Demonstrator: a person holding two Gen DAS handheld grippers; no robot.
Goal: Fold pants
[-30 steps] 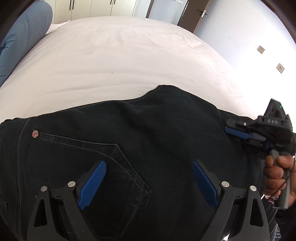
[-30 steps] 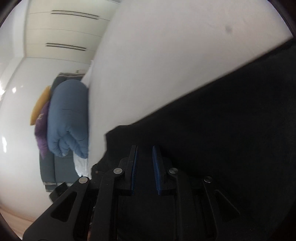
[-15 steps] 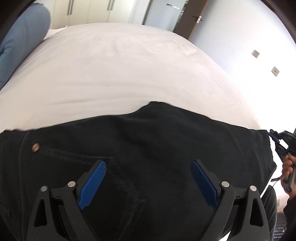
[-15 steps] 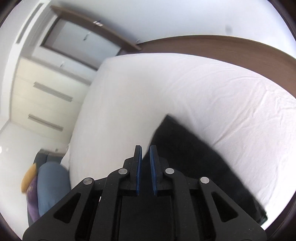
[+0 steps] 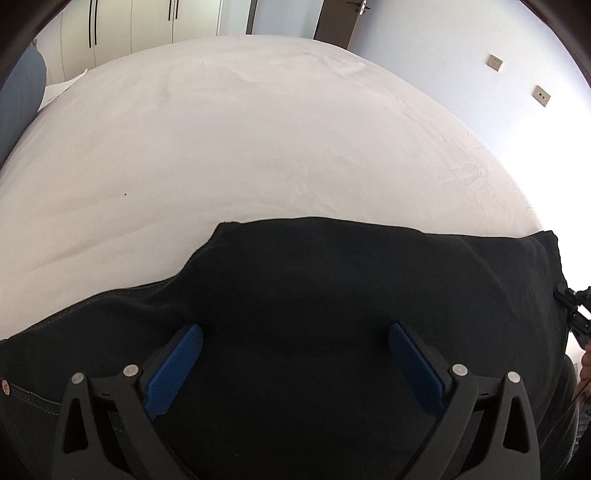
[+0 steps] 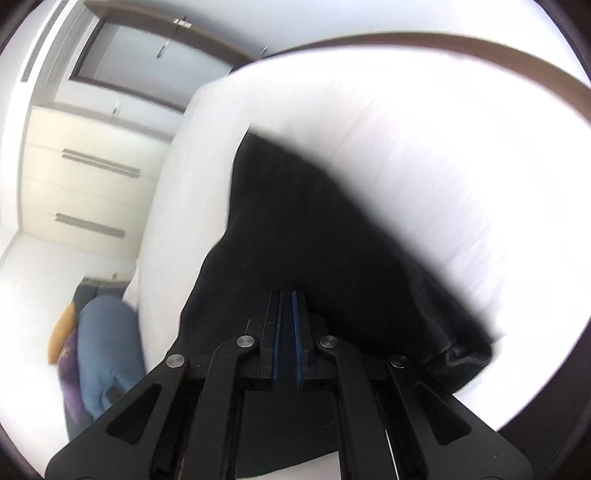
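Note:
Black pants (image 5: 332,288) lie across the near edge of a white bed (image 5: 258,140). My left gripper (image 5: 295,343) is open, its blue pads wide apart just above the cloth, holding nothing. In the right wrist view my right gripper (image 6: 287,314) is shut on the black pants (image 6: 314,229), the cloth pinched between its blue pads and stretched away over the bed (image 6: 443,166). The right gripper also shows at the far right of the left wrist view (image 5: 570,306), at the pants' right end.
A blue pillow (image 5: 18,96) lies at the bed's left. White wardrobes (image 5: 147,22), a door and a wall with sockets (image 5: 495,62) stand behind. In the right wrist view a blue pillow (image 6: 107,343) and a yellow cushion (image 6: 61,332) sit at the lower left.
My left gripper has drawn back to the right along the pants; the pocket and rivet slid to the left edge. My right gripper, still shut on the cloth, moved right and pulled the leg out.

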